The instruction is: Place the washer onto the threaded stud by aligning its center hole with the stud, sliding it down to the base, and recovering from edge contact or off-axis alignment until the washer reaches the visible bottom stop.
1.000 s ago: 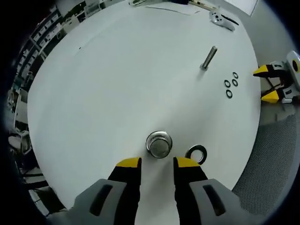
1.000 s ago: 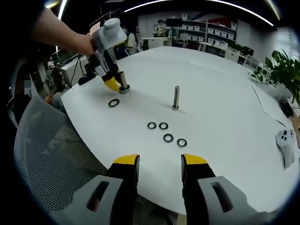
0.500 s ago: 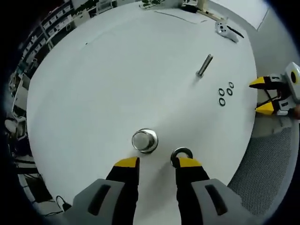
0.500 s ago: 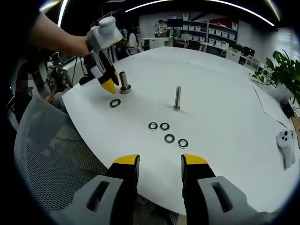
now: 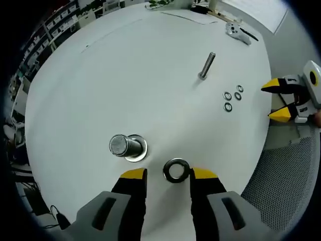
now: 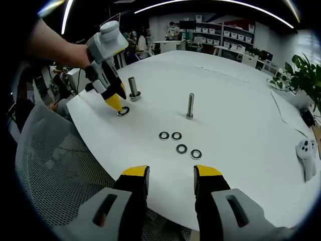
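A large steel washer (image 5: pixel 176 170) lies flat on the white round table (image 5: pixel 150 90), between the yellow tips of my left gripper (image 5: pixel 169 174), nearer the right tip. That gripper is open and the washer is not pinched. The thick stud on its round base (image 5: pixel 125 146) stands just left of the washer. In the right gripper view a hand holds the left gripper (image 6: pixel 118 105) tip-down over the washer (image 6: pixel 123 111), with the stud (image 6: pixel 133 88) right behind it. My right gripper (image 6: pixel 170 173) hangs open off the table's near edge, holding nothing.
A slimmer upright bolt (image 6: pixel 190 106) stands mid-table, with several small washers (image 6: pixel 179 143) in front of it. A white controller (image 6: pixel 306 150) lies at the far right. A mesh chair (image 6: pixel 55 165) sits beside the table's left edge. The right gripper (image 5: pixel 283 100) shows past the table rim.
My left gripper has shifted from the stud over to the large washer, which now lies between its tips. The right gripper has stayed in place.
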